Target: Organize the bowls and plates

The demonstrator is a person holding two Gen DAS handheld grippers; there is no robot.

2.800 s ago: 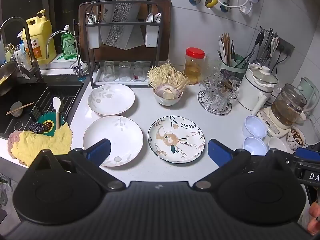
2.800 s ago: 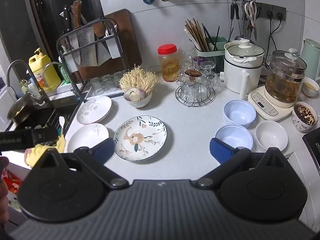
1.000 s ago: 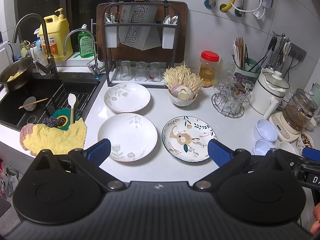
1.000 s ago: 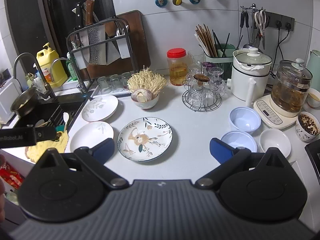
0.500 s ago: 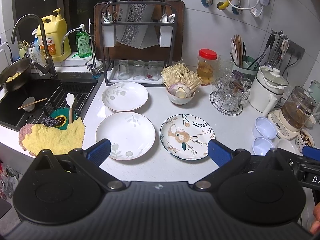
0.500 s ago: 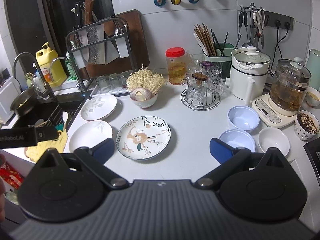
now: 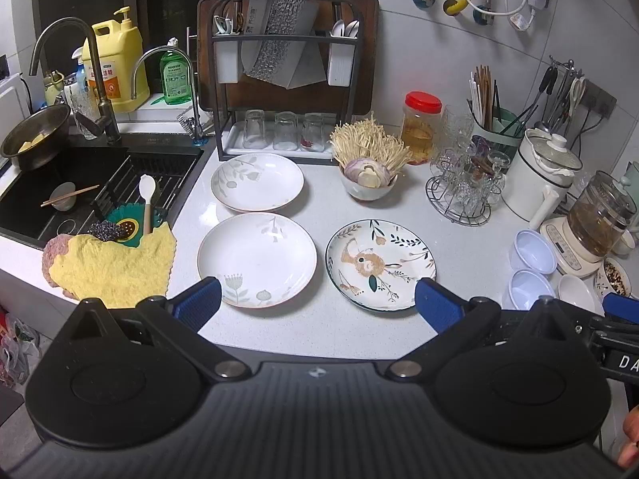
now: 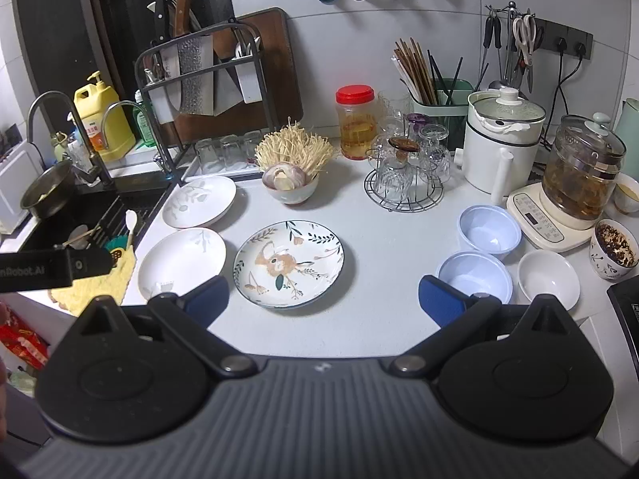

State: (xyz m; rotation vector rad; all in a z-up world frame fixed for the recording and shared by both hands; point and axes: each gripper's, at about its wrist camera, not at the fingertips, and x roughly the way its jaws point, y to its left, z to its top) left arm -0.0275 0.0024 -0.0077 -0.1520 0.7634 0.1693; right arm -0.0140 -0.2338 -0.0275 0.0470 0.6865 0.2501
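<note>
Both grippers hang above the front edge of the counter (image 7: 459, 239), holding nothing. The left gripper (image 7: 317, 299) has its blue fingers spread wide, and so does the right gripper (image 8: 323, 299).

Three plates lie flat and apart near the counter's left end. A white plate with faint leaf marks (image 7: 256, 181) sits toward the back, just in front of the knife rack (image 7: 285, 76). A second white plate with small flower prints (image 7: 256, 258) lies nearer the front edge, and a patterned plate with a green rim (image 7: 380, 264) rests just beside it, toward the middle.

Toward the right end, two pale blue bowls (image 8: 489, 226) (image 8: 474, 275) stand empty, one behind the other, with an empty white bowl (image 8: 548, 278) just right of the nearer one. A printed cup (image 8: 613, 249) beside that holds something dark and speckled (its contents cannot be told). At the back, a small bowl (image 8: 290, 187) carries enoki mushrooms and a pale bulb. A red-lidded jar (image 8: 355, 121) holds amber liquid, a glass kettle (image 8: 583, 173) holds brown liquid, and a green holder (image 8: 443, 99) stands full of chopsticks.

The yellow bottle (image 7: 116, 68) by the sink (image 7: 60, 183) bears a label too small to read. The left gripper's body reads "nRobot.AI" in the right wrist view.
</note>
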